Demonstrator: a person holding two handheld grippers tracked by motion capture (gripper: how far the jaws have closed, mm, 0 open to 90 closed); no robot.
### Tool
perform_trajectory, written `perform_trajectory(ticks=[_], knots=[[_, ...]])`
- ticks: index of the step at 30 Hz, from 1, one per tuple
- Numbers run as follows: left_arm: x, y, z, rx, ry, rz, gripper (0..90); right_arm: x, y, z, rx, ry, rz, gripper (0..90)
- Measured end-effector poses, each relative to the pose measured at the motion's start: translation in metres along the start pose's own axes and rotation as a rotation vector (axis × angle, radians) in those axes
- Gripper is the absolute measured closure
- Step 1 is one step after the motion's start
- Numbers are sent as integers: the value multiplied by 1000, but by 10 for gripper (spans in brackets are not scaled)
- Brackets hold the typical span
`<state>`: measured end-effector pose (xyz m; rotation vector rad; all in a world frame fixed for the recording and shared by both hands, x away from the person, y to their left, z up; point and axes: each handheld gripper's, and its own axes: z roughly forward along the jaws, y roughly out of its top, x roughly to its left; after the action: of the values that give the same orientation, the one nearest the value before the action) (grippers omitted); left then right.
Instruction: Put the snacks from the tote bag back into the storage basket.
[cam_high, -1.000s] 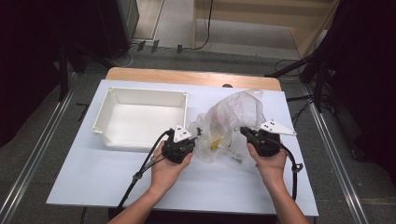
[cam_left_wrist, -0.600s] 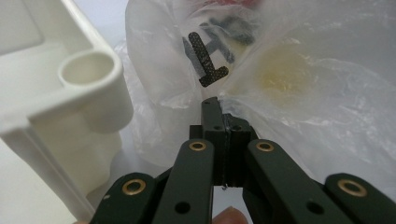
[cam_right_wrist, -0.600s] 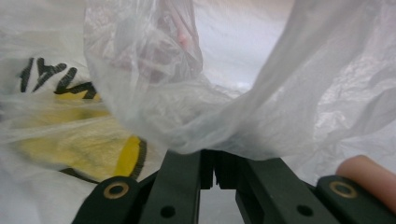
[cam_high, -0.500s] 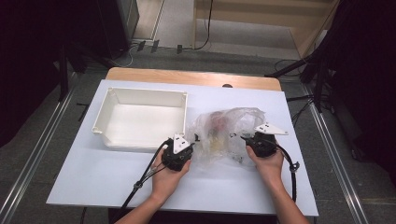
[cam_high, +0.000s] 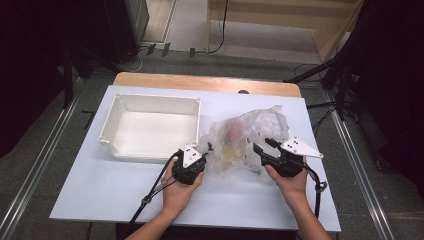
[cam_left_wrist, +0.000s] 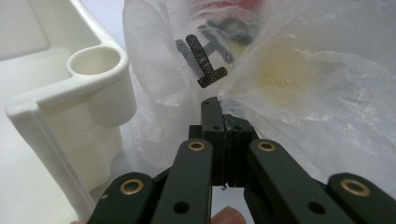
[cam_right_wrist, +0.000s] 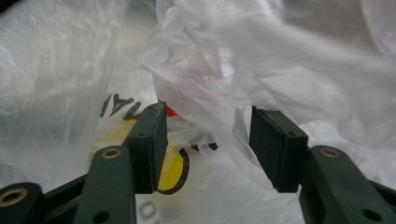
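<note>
Both grippers at the plastic bag on the white table, tray to the left.

White table (cam_high: 100, 200) carries a white tray (cam_high: 150, 127) at rear left; clear plastic bag (cam_high: 245, 135) lies crumpled just right of it, near the tray's front right corner, with something red and something yellowish inside, blurred through the film. Left gripper (cam_left_wrist: 223, 122) sits at the bag's left edge beside the tray corner, jaws together and pinching a fold of the bag. Right gripper (cam_right_wrist: 208, 144) is at the bag's right side, jaws have just been opening, now apart with loose film hanging between them, pads not pressing on it. Black lettering shows on the bag, unreadable.
</note>
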<state>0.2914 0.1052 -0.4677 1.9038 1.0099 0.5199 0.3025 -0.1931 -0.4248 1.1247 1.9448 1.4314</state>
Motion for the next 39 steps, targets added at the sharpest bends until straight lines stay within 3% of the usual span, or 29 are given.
perform_trajectory(ticks=[9, 32, 39], knots=[[0, 0, 0, -5, 1, -2, 898, -1, 17, -21, -69, -8, 10, 438], [1, -1, -1, -16, -2, -17, 900, 1, 51, -59, -161, -19, 7, 427], [1, -1, -1, -19, 0, -11, 900, 0, 70, -66, -197, -32, -6, 421]])
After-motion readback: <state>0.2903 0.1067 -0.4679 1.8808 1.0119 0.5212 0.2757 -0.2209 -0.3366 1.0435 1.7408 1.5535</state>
